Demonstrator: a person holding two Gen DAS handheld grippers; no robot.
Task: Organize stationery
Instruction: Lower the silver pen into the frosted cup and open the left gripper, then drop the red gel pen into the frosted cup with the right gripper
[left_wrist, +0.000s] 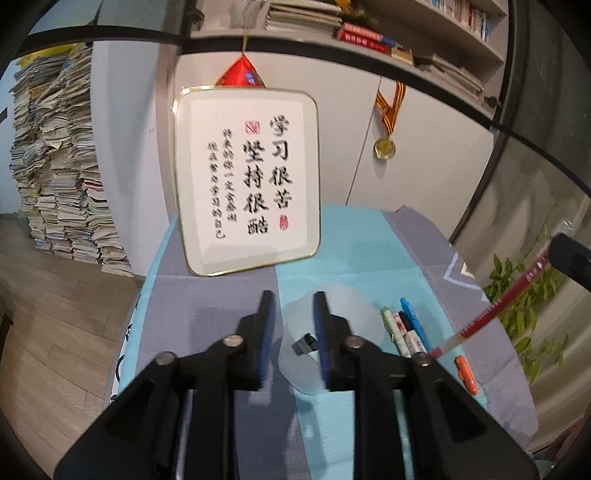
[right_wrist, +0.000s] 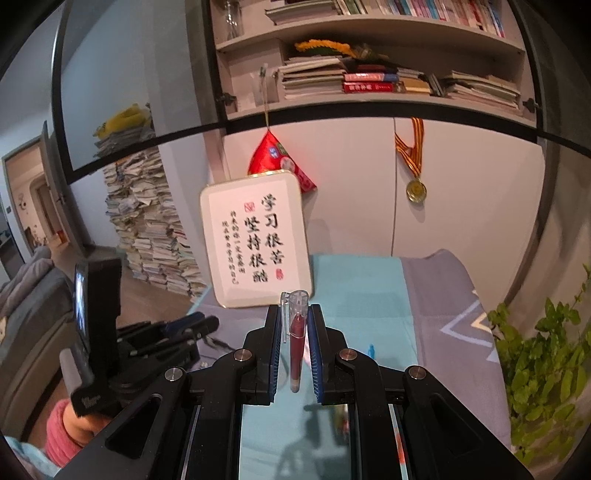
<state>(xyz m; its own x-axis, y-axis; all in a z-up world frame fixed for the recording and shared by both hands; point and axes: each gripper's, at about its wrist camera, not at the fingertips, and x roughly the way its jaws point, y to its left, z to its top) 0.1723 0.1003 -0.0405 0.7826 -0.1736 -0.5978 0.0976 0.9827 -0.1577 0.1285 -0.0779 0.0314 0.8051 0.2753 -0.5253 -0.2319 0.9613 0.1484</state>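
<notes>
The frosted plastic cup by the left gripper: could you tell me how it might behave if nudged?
The frosted cup looks thin and translucent, so probably light and flexible. It seems to lie on its side, so it may roll toward the pens.

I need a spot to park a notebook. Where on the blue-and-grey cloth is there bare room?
Bare cloth lies left of the frosted translucent plastic cup, below the gold-framed calligraphy board. Another free patch sits between board and cup. Right of the cup it is crowded: a cluster of pens and an orange marker.
</notes>
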